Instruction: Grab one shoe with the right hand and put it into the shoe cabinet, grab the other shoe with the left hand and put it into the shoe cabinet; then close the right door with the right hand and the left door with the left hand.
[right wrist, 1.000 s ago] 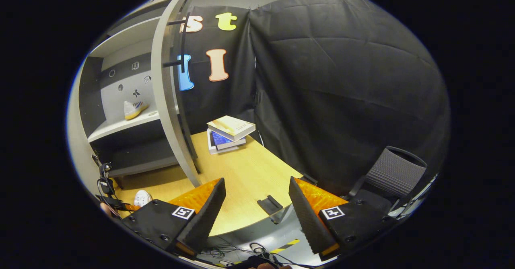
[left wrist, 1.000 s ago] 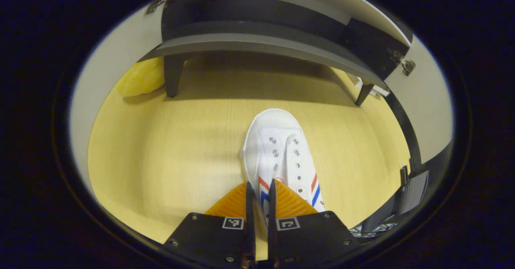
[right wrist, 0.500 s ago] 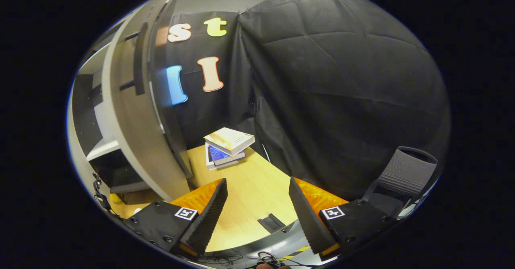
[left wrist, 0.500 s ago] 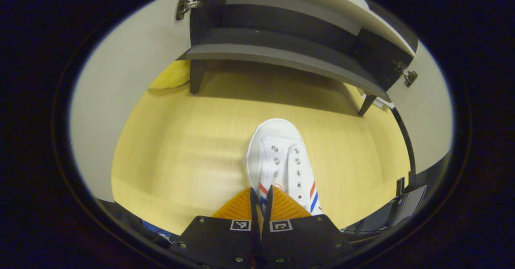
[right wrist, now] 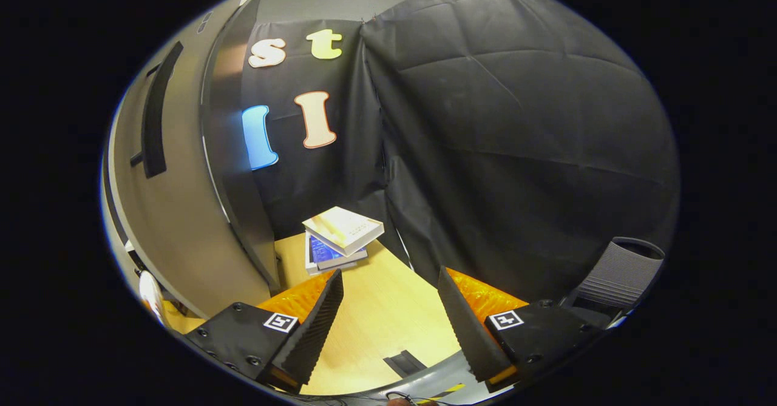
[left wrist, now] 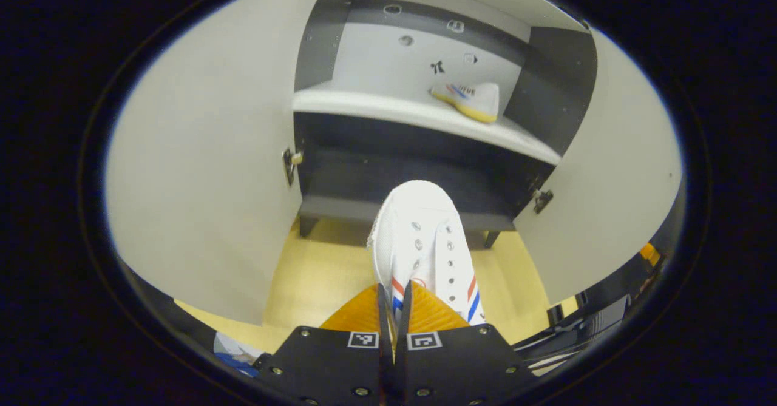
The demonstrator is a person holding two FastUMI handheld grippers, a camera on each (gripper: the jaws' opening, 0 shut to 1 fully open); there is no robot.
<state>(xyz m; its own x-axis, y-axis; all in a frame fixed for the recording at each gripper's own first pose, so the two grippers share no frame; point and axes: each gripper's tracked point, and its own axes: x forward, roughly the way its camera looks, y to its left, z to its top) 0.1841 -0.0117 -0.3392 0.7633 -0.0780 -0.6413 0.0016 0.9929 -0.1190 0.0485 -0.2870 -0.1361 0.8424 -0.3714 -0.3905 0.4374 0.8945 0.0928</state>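
In the left gripper view my left gripper is shut on the heel end of a white sneaker with red and blue stripes, held up off the wooden table with its toe toward the open shoe cabinet. A second white sneaker lies on the cabinet's pale upper shelf. Both doors stand open: the left door and the right door. In the right gripper view my right gripper is open and holds nothing, to the right of the right door's outer face with its dark handle.
A stack of books lies on the wooden table behind the right door. A grey chair stands at the right past the table's edge. A small dark block lies near the front edge.
My left gripper has lifted the sneaker off the table and tilted up, so the cabinet's upper shelf and the other sneaker now show. My right gripper has swung right, away from the cabinet's inside.
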